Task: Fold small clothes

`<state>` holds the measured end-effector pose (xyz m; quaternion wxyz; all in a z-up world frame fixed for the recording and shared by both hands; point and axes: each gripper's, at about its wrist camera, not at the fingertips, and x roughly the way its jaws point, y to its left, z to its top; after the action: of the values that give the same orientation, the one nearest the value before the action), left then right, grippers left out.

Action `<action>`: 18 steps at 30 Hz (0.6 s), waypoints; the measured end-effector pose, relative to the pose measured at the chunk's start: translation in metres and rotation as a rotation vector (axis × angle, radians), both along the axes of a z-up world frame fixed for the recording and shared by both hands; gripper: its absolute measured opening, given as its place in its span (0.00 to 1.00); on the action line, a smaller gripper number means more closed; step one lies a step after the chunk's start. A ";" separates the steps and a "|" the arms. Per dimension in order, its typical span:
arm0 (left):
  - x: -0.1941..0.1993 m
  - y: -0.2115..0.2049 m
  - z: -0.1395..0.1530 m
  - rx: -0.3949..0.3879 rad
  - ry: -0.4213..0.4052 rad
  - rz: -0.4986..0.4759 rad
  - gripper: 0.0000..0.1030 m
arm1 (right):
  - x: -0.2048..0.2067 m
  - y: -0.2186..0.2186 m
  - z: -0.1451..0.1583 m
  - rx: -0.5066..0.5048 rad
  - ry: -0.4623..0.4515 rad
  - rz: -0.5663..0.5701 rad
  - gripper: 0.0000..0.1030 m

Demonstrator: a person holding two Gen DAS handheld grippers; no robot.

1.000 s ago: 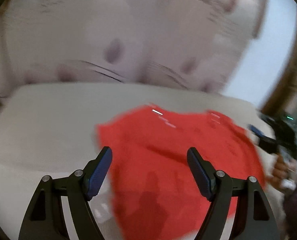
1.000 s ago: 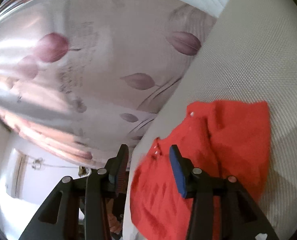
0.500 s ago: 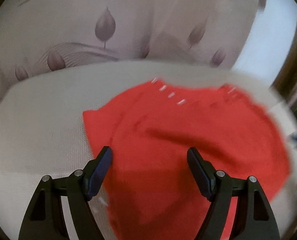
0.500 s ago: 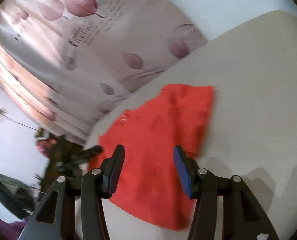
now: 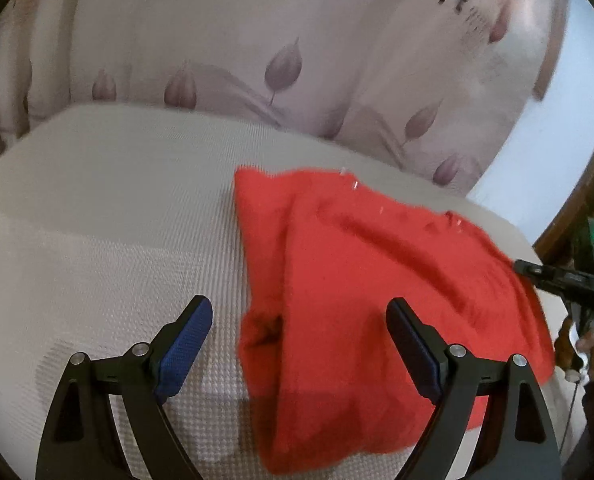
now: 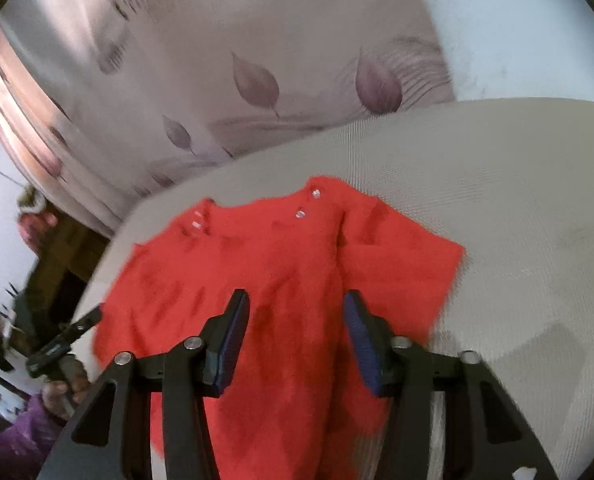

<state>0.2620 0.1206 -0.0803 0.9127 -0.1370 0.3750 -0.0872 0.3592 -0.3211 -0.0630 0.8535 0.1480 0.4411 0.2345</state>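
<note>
A small red knitted top (image 5: pixel 377 280) with white buttons at the neck lies spread on a beige textured surface (image 5: pixel 117 220). It also shows in the right wrist view (image 6: pixel 289 280), neckline at the far side. My left gripper (image 5: pixel 299 320) is open and empty, hovering above the garment's near left part. My right gripper (image 6: pixel 296 316) is open and empty, above the garment's middle. The other gripper's tip shows at the right edge of the left wrist view (image 5: pixel 557 280) and at the left edge of the right wrist view (image 6: pixel 69 336).
A pale curtain with purple leaf prints (image 5: pixel 277 68) hangs behind the surface. A white wall (image 6: pixel 517 32) is at the far right. Dark furniture and clutter (image 6: pixel 37 260) stand beyond the surface's left edge in the right wrist view.
Both grippers swung around over the garment and stayed open. The right wrist view now faces the neckline squarely; the left wrist view shifted so the garment sits to the right.
</note>
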 end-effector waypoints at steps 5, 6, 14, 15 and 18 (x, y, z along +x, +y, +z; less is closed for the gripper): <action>0.000 0.012 -0.008 -0.067 0.045 0.037 0.86 | 0.010 0.003 0.002 -0.093 -0.006 -0.047 0.04; 0.000 0.015 -0.008 -0.086 0.046 0.043 0.86 | 0.011 -0.006 0.008 -0.076 -0.027 -0.075 0.04; 0.002 0.010 -0.006 -0.041 0.057 0.044 0.86 | 0.016 -0.021 -0.014 -0.023 0.016 -0.091 0.09; 0.000 0.012 -0.006 -0.055 0.053 0.045 0.86 | 0.016 -0.025 -0.012 0.021 0.014 -0.099 0.09; -0.006 0.023 -0.002 -0.091 0.034 0.069 0.86 | 0.002 -0.040 0.001 0.056 0.003 -0.193 0.12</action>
<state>0.2558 0.1433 -0.0823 0.9014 -0.1925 0.3813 -0.0702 0.3614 -0.3614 -0.0623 0.8670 0.2141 0.4194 0.1633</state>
